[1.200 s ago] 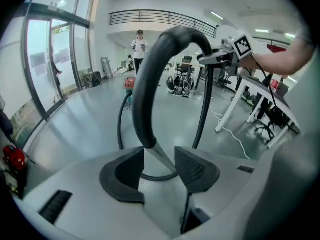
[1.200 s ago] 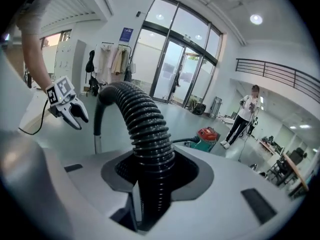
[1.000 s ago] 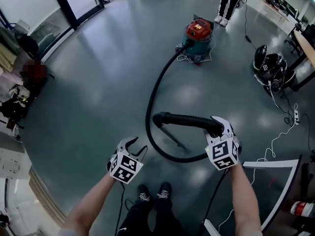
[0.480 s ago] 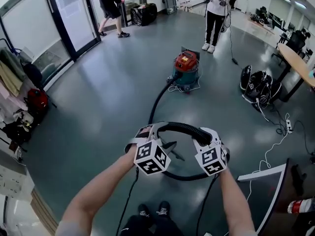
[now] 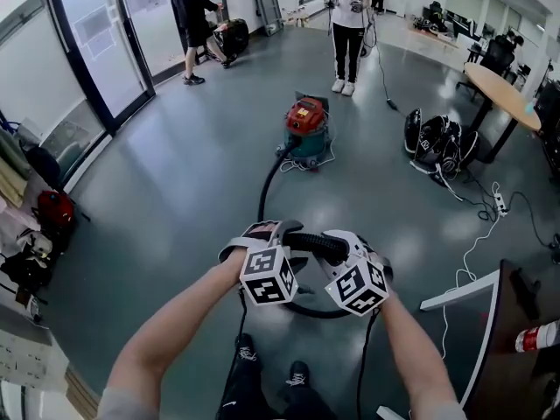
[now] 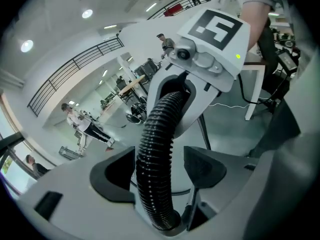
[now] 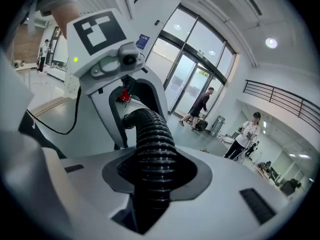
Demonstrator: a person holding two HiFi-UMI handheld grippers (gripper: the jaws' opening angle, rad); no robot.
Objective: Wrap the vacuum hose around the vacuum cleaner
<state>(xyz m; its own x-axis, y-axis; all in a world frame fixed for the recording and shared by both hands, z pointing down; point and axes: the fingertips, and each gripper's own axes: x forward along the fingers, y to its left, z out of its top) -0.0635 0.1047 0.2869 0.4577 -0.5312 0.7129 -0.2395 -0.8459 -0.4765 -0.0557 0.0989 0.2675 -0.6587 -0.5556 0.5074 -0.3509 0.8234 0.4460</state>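
Left gripper (image 6: 161, 170): jaws have just been opening and now stand moderately wide. The hose (image 6: 156, 134) runs up between them, its end low in the throat. There's a visible gap to the pad (image 6: 206, 168) at frame right, so no clamp.

Right gripper (image 7: 155, 173): jaws have just been closing and are now pinched on the same hose, whose ribbed wall fills the notch between both pads.

Each gripper view shows the other gripper's marker cube facing it along the hose, so the two sit close together on one short span.

Head view: both grippers are at lower centre, side by side, with the hose span bridging them above the grey floor (image 5: 175, 191). The hose then drops into a loop on the floor just below the grippers and curves up-frame to the vacuum cleaner (image 5: 304, 128) at upper centre, well apart from the grippers. It has a red top and a teal body. Hose not yet wrapped round it. A white cord (image 5: 325, 160) lies bunched at its base.

Around:
- person in white top (image 5: 348, 20) just beyond the vacuum cleaner
- another person (image 5: 192, 11) by the glass doors, upper left
- black bags (image 5: 433, 138) right of centre
- table (image 5: 494, 86) upper right
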